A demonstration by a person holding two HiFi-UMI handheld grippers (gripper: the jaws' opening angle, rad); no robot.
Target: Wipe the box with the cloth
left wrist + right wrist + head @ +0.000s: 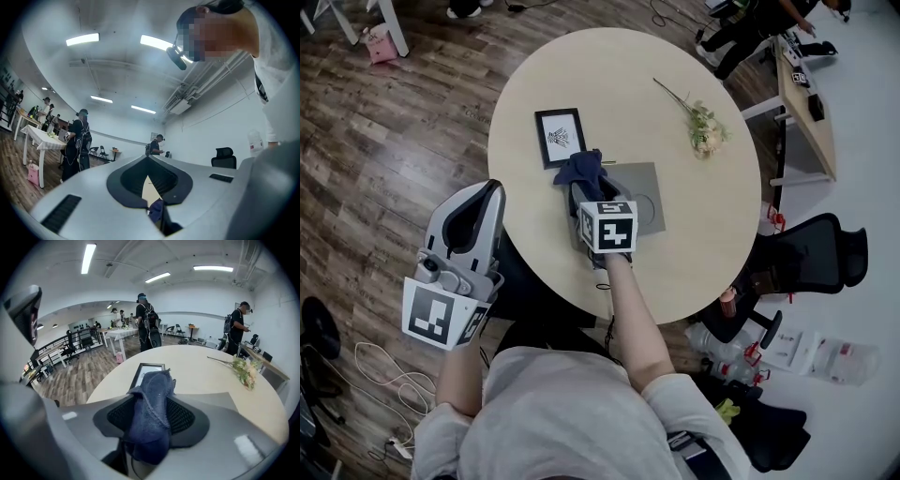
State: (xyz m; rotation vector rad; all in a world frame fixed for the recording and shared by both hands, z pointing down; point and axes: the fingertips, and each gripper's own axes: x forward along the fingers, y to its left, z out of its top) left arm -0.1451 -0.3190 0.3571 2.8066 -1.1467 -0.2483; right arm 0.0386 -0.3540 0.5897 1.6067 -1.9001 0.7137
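Note:
A flat grey box [645, 192] lies on the round wooden table [694, 253]. The dark blue cloth [579, 171] is bunched at the box's far left corner. My right gripper [581, 190] points down at it. In the right gripper view the cloth [151, 418] hangs loosely between the jaws of the right gripper [152, 397], which stand open. My left gripper [490, 192] hovers off the table's left edge with its jaws together and nothing in them. In the left gripper view the left gripper [149, 159] points level, and the cloth [155, 211] shows through its slit.
A black picture frame [560, 136] lies just beyond the cloth. A flower stem [703, 127] rests at the table's far right. An office chair [816, 258] and a desk [806, 103] stand to the right. Cables [375, 370] lie on the floor at the left. Several people stand in the room.

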